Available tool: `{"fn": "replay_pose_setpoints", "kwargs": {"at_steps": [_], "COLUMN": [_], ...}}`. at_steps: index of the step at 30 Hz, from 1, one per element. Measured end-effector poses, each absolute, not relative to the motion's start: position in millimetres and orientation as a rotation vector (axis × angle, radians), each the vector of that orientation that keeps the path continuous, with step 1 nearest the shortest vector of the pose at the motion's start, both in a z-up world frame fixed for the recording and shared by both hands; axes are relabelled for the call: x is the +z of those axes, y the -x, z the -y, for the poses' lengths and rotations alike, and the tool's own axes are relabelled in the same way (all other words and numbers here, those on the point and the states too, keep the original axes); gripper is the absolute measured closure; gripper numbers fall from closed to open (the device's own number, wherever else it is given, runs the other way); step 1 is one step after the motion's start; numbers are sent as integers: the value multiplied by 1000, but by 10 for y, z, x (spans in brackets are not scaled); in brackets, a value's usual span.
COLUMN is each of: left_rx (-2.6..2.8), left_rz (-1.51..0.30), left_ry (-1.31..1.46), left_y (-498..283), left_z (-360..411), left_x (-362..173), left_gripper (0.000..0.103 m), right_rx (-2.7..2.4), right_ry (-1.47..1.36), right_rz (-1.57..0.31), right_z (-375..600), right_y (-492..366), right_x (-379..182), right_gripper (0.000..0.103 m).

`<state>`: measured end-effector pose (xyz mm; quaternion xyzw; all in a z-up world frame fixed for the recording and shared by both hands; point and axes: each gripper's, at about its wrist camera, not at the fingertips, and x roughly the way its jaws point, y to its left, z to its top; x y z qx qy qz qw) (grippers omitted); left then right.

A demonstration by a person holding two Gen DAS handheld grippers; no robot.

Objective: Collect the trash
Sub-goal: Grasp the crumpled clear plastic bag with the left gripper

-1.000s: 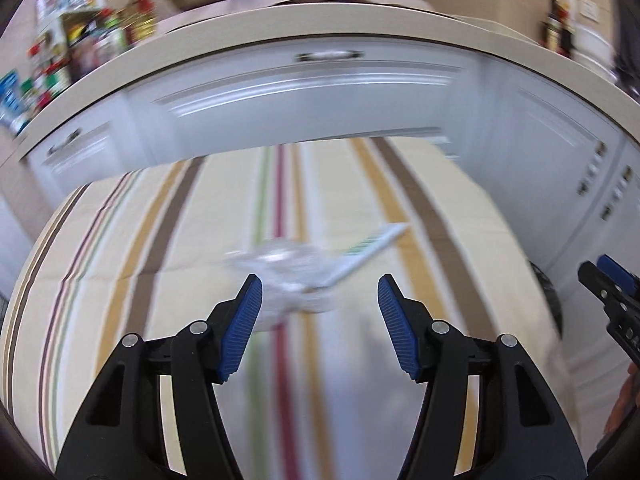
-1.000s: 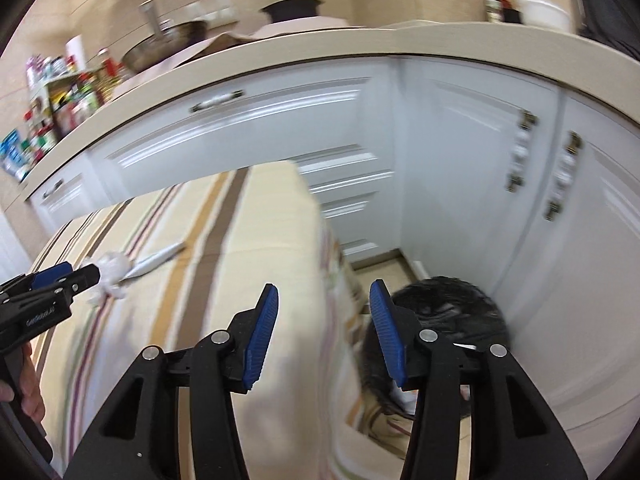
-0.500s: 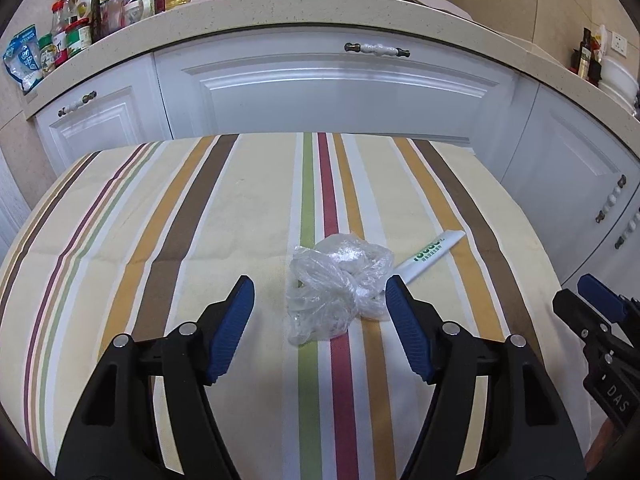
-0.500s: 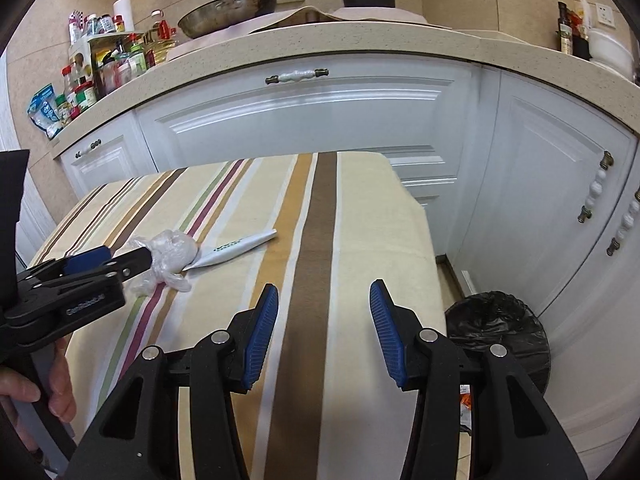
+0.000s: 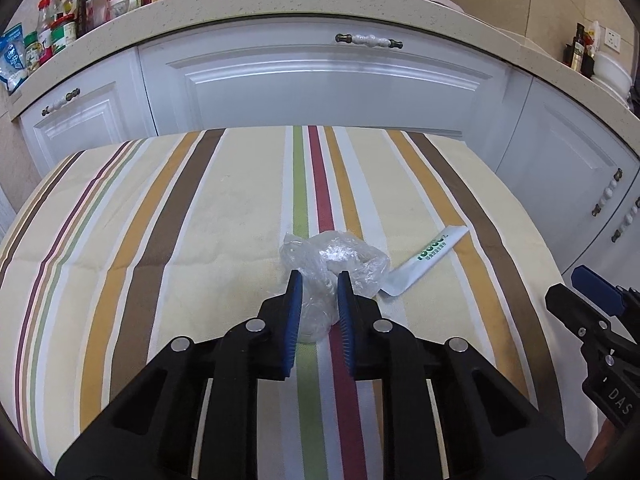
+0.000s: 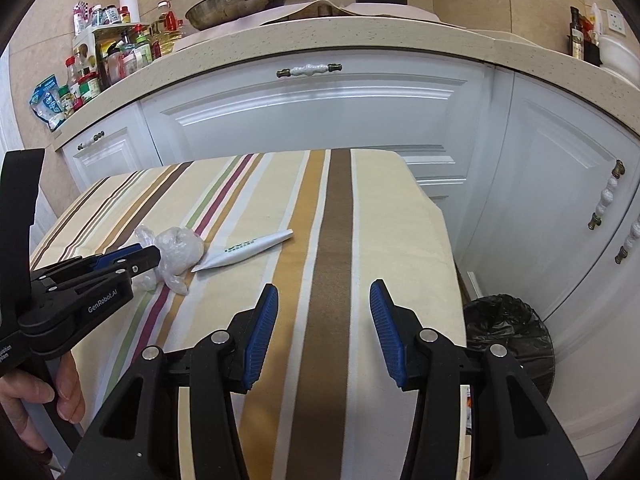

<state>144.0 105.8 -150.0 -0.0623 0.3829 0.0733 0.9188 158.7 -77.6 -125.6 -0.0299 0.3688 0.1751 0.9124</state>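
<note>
The left tool (image 5: 318,280) has just been closing and now pinches the crumpled plastic bag (image 5: 340,256), which lies near the middle of the striped worktop (image 5: 200,220). The bag looks light, soft and slippery, so a grip on its thick middle holds best. The right tool (image 6: 323,296) stands spread and empty. Just right of the bag lies a flat white wrapper (image 5: 432,256), thin and probably hard to pick.

Left gripper (image 5: 319,280) advanced and lowered onto crumpled clear plastic bag (image 5: 340,258); jaws just closed from wide apart, blue pads now pinching bag's near end. Right gripper (image 6: 324,294) swung from black-lined bin (image 6: 510,328) to above striped tablecloth (image 6: 360,220).
</note>
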Motion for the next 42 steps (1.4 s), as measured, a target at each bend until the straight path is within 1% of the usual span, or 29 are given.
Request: {"fn": "replay_pose_setpoints", "kwargs": {"at_steps": [2,3,4,17,20,22,24,25,26,27,28,30,34,42], "left_rx": [154,158,162,159,156,159,157,158,157,156,157,165,174,185], "left_rz": [-781,-778,-777,-759,-745,-739,-736,-737,-737,-737,-736,-730,-746,-765], "left_ry": [126,125,125,181,179,181,184,182,181,183,183,185,177,163], "left_y": [-1432,-1428,-1426,-1326,-1314,-1325,-1337,-1349,-1361,-1373,-1386,-1413,-1533,-1684], "left_z": [-1082,-1096,-1112,-1269,-1246,-1232,-1213,-1202,-1189,-1179,-1167,-1144,-1116,-1089], "left_x": [-1491,-1487,-1489,-1471,-1433,-1415,-1406,-1403,-1401,-1399,-1399,-1398,-1451,-1545], "left_gripper": [87,91,103,103,97,89,85,81,78,72,61,47,44,44], "right_rx": [366,369,371,386,386,384,376,373,367,360,353,342,332,333], "right_ry": [67,68,69,89,89,87,83,80,75,70,65,56,45,39], "right_rz": [-759,-759,-759,-761,-760,-759,-755,-754,-753,-753,-752,-753,-756,-764], "right_z": [739,721,708,574,580,587,626,645,678,711,746,794,865,893], "right_y": [-1583,-1583,-1583,-1563,-1562,-1560,-1563,-1569,-1580,-1592,-1606,-1625,-1652,-1671], "right_x": [-1253,-1253,-1252,-1252,-1251,-1245,-1236,-1232,-1228,-1226,-1225,-1227,-1242,-1283], "right_gripper": [55,55,55,55,55,55,55,55,55,55,54,53,53,53]}}
